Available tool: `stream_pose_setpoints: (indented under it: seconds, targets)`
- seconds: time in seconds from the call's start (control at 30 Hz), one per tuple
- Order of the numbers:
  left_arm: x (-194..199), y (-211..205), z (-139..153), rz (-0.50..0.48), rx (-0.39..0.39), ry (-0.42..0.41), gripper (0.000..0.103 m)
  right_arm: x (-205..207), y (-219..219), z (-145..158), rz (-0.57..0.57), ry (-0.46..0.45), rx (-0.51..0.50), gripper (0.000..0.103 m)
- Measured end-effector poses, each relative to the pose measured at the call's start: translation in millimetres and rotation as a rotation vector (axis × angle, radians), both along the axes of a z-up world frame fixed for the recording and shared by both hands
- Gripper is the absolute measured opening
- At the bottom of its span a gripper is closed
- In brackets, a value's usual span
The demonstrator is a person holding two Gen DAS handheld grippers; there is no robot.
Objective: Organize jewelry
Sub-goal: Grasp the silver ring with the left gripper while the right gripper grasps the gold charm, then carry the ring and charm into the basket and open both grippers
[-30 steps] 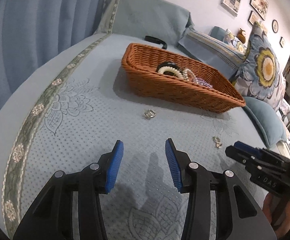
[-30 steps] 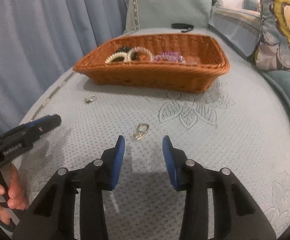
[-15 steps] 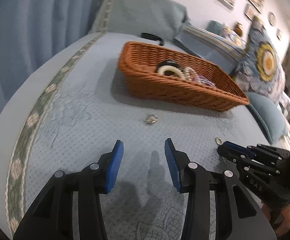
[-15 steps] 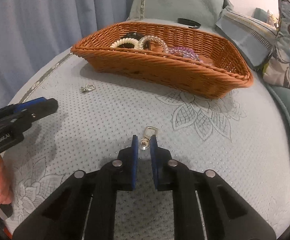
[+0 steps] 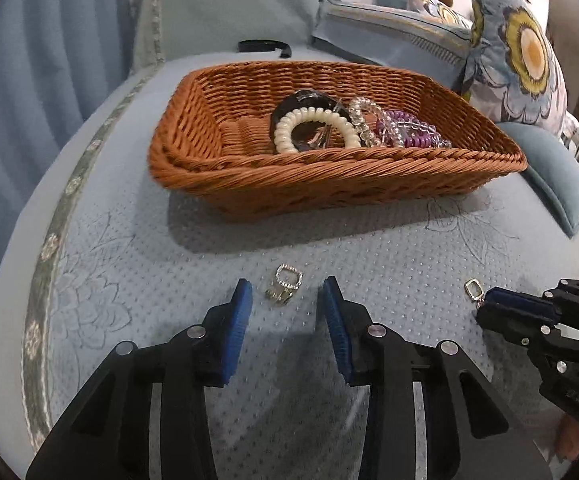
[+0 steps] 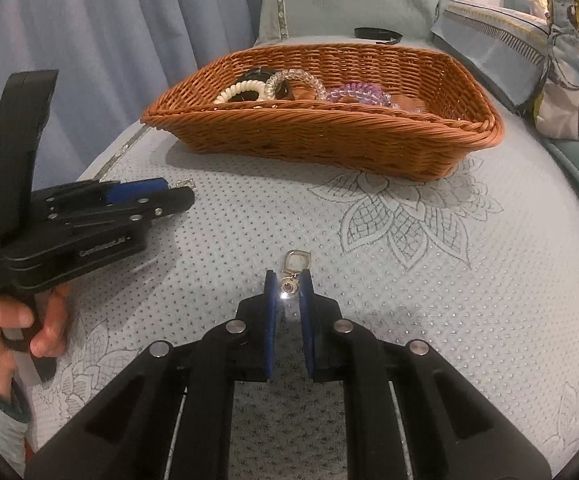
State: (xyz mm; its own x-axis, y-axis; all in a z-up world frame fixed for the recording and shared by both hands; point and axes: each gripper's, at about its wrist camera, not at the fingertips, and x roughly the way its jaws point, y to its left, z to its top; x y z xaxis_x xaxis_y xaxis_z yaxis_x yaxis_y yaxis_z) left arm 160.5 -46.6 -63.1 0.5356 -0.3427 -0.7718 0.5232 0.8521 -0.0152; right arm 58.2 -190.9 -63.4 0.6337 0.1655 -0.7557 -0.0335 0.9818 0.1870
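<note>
A small silver earring (image 5: 287, 280) lies on the blue bedspread between the blue fingertips of my left gripper (image 5: 286, 286). Its jaws are closing, and the pads stand clear of the earring on both sides. My right gripper (image 6: 288, 280) is shut on a second earring (image 6: 296, 261), whose square loop sticks out past the tips. The left wrist view shows that pair at the right edge, right gripper (image 5: 489, 304) and second earring (image 5: 472, 290). Behind them stands a brown wicker basket (image 5: 329, 184) holding a white spiral band (image 5: 313, 118) and clear and purple bands.
A black band (image 5: 263, 46) lies on the bed behind the basket. Flowered pillows (image 5: 521, 52) and a teal cushion (image 5: 549, 176) line the right side. A blue curtain (image 5: 29, 80) hangs on the left. A hand (image 6: 17, 320) holds the left gripper's handle.
The left gripper has moved forward to the first earring and now straddles it, jaws a little narrower. The right gripper has shut on the second earring.
</note>
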Motion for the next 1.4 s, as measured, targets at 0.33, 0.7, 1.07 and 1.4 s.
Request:
stream_pose_setpoints:
  seconds: [0.33,0.7,1.07,1.4]
  targets:
    - [-5,-6,1,-0.019,0.021,-0.04,0.013,-6,5,4,-0.013,-0.03,-0.042,0.009]
    - [-49,22,16,0.008,-0.161,-0.011,0.012,-23,-4,25,0.015,-0.128,0.062,0.009]
    - [-72,1,71,-0.052,-0.236,-0.16,0.01,-35,-23,79,-0.007,-0.274,0.076,0.009]
    - [-23,-23,117,-0.073,-0.326,-0.205,0.01,24,-59,121,-0.046,-0.313,0.07,0.009]
